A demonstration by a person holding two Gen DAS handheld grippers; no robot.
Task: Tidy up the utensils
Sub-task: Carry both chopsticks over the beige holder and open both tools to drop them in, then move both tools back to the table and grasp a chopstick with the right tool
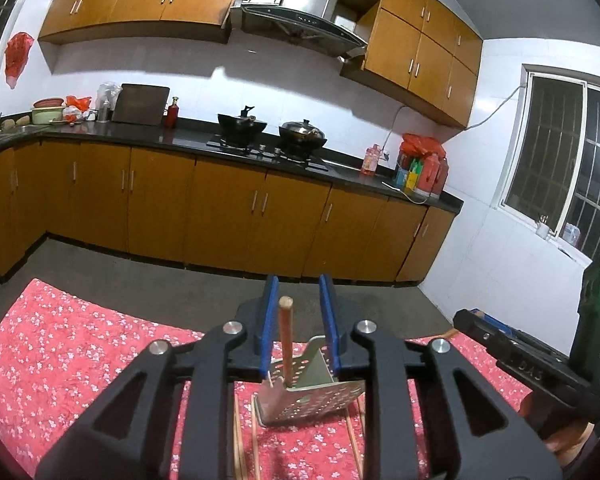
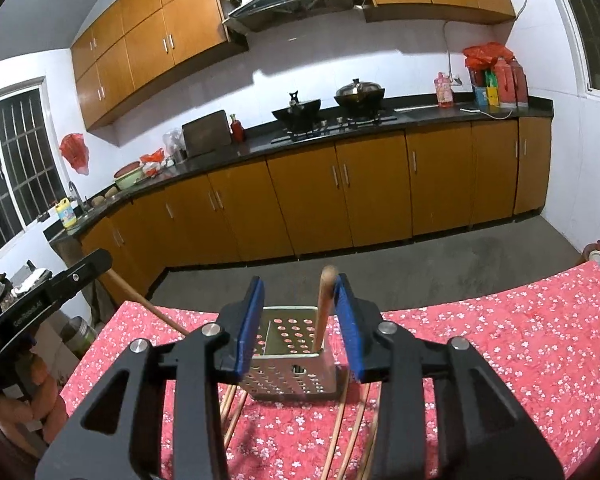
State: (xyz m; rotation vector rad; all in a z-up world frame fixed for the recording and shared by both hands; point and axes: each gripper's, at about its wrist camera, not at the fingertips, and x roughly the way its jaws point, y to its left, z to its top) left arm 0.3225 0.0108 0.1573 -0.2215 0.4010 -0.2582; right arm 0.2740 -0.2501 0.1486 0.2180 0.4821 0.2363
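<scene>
Both tools (image 1: 299, 320) (image 2: 299, 322) parted; chopstick (image 1: 285, 336) base hidden inside holder (image 2: 296, 364).

Gripper bodies are hiding the near part of the holder (image 1: 312, 396) and loose chopsticks (image 2: 352, 432), which are running off the bottom edge. Chopstick (image 2: 325, 312) tip is blurring. Other gripper (image 1: 540, 360) is getting cut off at the right edge. Bottles (image 1: 420, 172) are showing too small to read.

A perforated metal holder (image 2: 290, 364) stands on the floral cloth (image 2: 500, 352). One chopstick (image 2: 323, 312) leans inside it, between the right gripper (image 2: 298, 320)'s parted blue pads (image 2: 249, 324).
</scene>
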